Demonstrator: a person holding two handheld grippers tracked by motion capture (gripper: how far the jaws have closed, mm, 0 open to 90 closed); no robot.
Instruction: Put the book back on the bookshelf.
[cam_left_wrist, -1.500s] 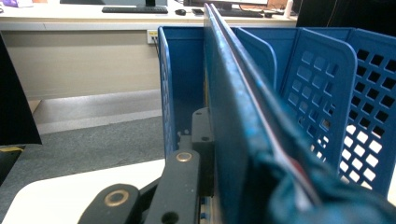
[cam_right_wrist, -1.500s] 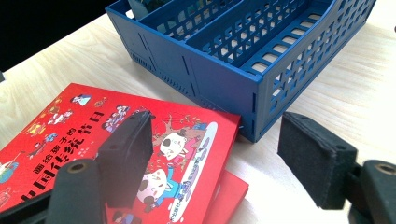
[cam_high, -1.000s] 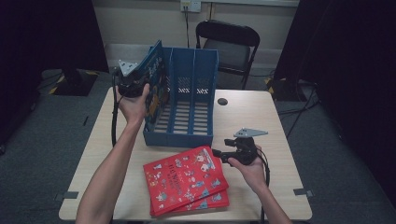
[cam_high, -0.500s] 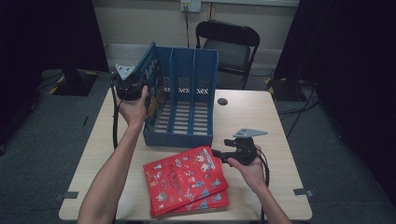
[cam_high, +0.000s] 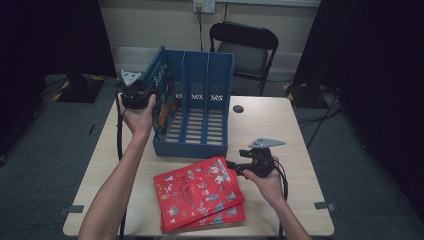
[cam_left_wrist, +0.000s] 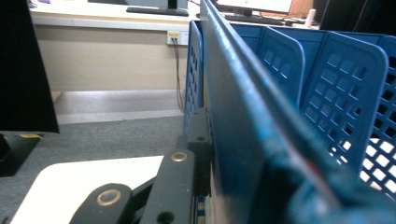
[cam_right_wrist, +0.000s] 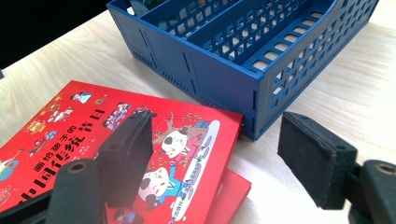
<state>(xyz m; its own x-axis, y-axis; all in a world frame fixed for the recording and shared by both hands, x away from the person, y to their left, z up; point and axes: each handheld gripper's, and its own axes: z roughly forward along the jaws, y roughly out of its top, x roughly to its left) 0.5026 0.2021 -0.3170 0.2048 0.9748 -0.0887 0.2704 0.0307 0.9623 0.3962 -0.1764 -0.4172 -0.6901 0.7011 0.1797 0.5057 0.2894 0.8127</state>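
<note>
While your left gripper (cam_high: 150, 95) is clamping a blue picture book (cam_high: 161, 97) upright at the blue file rack's (cam_high: 200, 145) leftmost slot, it isn't released yet. Your right gripper (cam_high: 235, 166) is hovering wide open beside two red picture books (cam_high: 197, 197) lying stacked on the table (cam_high: 290, 135), both waiting to be filed.

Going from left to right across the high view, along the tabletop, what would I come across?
Left gripper clamped on a dark blue picture book → blue plastic slotted file rack → small black round disc on the pale wooden table. Nearer the front: red picture books → right gripper, jaws open.
</note>
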